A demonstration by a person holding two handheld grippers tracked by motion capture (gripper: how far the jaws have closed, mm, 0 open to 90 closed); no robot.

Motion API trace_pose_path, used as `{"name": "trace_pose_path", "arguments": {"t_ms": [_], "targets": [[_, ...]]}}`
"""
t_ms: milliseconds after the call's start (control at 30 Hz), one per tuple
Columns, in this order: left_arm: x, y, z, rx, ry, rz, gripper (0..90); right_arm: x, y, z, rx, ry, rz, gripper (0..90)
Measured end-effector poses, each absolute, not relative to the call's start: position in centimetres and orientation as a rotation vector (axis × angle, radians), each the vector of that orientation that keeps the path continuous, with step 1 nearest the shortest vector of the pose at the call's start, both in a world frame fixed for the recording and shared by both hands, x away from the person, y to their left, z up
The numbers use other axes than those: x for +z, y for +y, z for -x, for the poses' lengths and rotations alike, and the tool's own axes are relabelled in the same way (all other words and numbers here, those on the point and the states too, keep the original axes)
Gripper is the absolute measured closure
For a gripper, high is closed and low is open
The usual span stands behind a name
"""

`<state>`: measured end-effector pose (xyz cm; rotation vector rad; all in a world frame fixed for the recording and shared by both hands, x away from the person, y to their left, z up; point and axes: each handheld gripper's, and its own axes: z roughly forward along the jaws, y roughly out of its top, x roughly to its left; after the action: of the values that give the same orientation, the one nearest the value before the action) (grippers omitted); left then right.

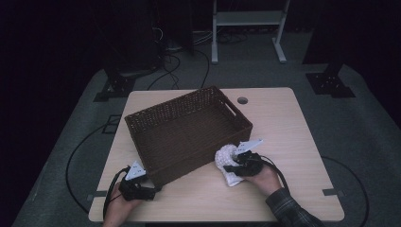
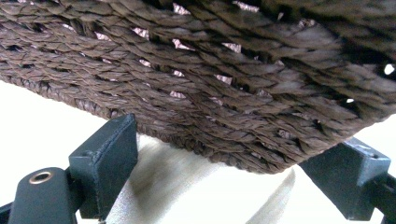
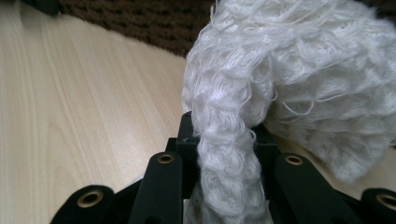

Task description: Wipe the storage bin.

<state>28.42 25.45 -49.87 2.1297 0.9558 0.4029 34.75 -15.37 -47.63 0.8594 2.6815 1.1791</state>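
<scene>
Right gripper view: the right gripper (image 3: 224, 140) is clenched on a fluffy white cloth (image 3: 289, 84), which bulges above its jaws toward one o'clock; in the high view the cloth (image 1: 228, 161) sits at the table's (image 1: 293, 123) five o'clock, touching the wicker basket's (image 1: 189, 127) near wall; the left gripper (image 1: 137, 182), at seven o'clock, stands released, its jaws straddling the basket's (image 2: 210, 79) lower corner.

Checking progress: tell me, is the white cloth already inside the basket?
No, the white cloth is outside the basket, clamped in the right gripper.
</scene>
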Motion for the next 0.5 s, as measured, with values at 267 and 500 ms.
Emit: {"name": "trace_pose_path", "arguments": {"t_ms": [267,500], "targets": [[-49.9,25.4,-28.3,0.418,0.95,-2.136,15.7,-47.3,-15.1,-34.4,1.191,2.681,-0.847,71.7],[-49.9,25.5,-28.3,0.426,0.941,-2.143,16.8,-45.1,-15.4,-33.5,1.264,2.627,-0.796,71.7]]}}
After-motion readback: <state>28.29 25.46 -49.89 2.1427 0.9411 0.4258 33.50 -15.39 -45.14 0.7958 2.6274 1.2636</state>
